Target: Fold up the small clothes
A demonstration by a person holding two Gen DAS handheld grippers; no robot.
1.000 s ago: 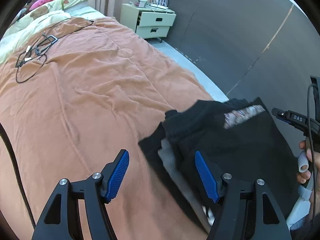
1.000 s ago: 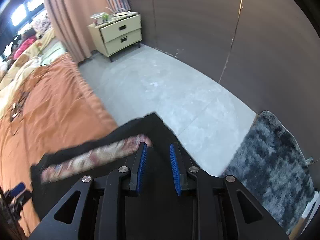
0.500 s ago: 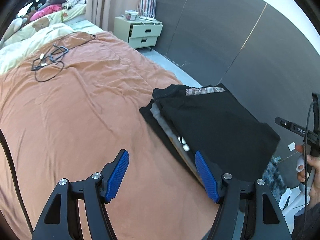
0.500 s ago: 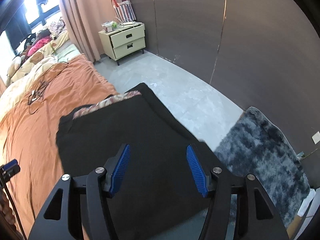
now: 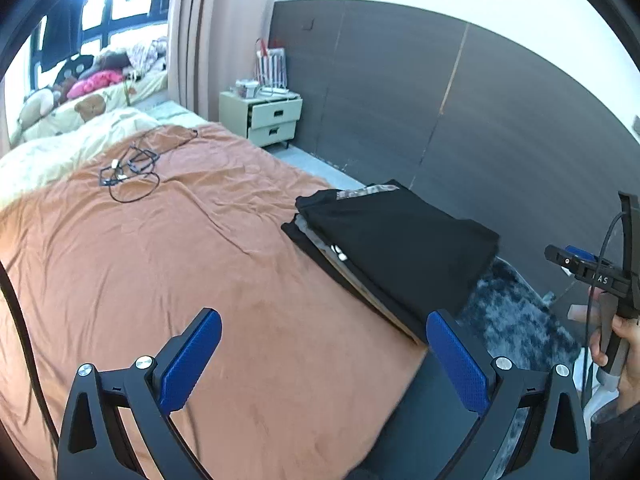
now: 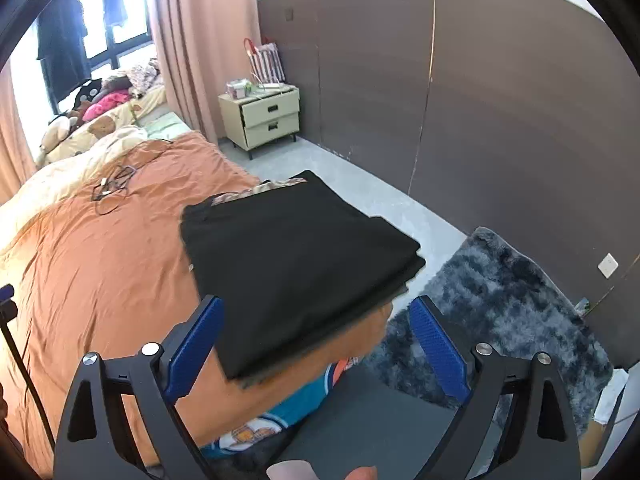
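A stack of folded clothes lies at the right edge of the orange bedspread (image 5: 160, 264). On top is a black folded garment (image 5: 400, 240) (image 6: 296, 256) with a patterned band at its far end. My left gripper (image 5: 322, 332) hovers over bare bedspread short of the stack, its jaws opening wide with nothing between them. My right gripper (image 6: 314, 320) is drawn back from the stack's near edge, jaws opening, pads clear of the cloth. A blue and orange printed garment (image 6: 280, 412) lies below the right gripper. A hand (image 5: 624, 344) holds the right gripper's handle.
Tangled black cables (image 5: 128, 172) lie on the far bedspread. Pillows and plush toys (image 5: 84, 92) sit at the bed's head. A cream nightstand (image 6: 266, 116) stands by the curtain. A dark shaggy rug (image 6: 504, 304) covers the grey floor beside the bed, along a dark panelled wall.
The right gripper let go of the black garment, which now lies flat on the stack. Both grippers pulled back and up from the stack, and their jaws widened.
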